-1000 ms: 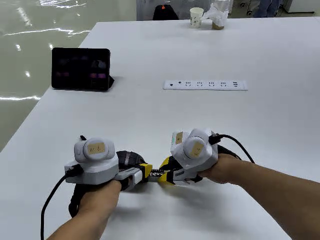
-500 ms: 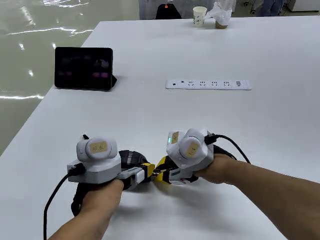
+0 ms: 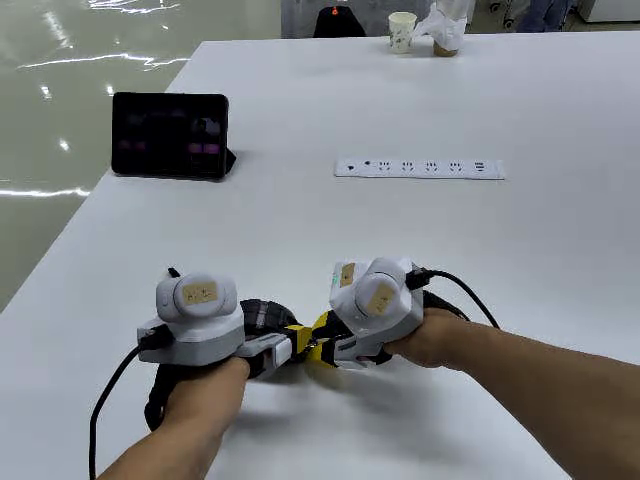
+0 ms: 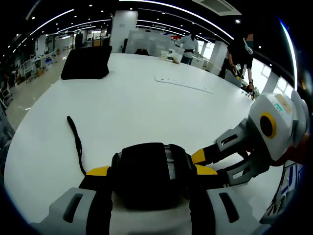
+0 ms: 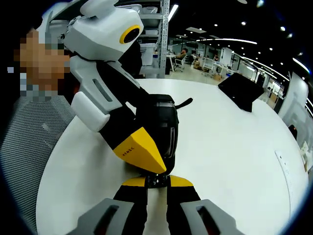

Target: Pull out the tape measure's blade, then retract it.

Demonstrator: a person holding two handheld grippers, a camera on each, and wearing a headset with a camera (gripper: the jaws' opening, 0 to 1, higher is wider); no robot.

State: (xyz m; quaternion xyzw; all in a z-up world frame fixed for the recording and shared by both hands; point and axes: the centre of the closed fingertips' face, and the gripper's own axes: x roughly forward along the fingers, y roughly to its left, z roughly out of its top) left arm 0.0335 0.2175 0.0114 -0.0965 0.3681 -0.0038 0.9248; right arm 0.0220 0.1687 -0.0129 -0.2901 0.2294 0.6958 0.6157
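Note:
A black tape measure (image 3: 263, 318) rests on the white table (image 3: 400, 240), clamped between the yellow-tipped jaws of my left gripper (image 3: 284, 346). In the left gripper view its body (image 4: 146, 169) sits squarely in the left gripper (image 4: 151, 172), with the strap (image 4: 76, 142) trailing left. My right gripper (image 3: 318, 349) faces it from the right, tip to tip. The right gripper view has the right gripper (image 5: 157, 183) shut on the small blade hook (image 5: 157, 179) right at the case (image 5: 160, 125). Almost no blade is drawn out.
A dark tablet (image 3: 168, 135) stands at the far left, and a white power strip (image 3: 420, 168) lies mid-table. At the far edge are a paper cup (image 3: 402, 32) and a crumpled bag (image 3: 440, 28). Cables trail from both grippers toward me.
The right gripper has moved left toward the tape measure, closing the short gap of blade seen a second ago. The left gripper has stayed put, holding the case.

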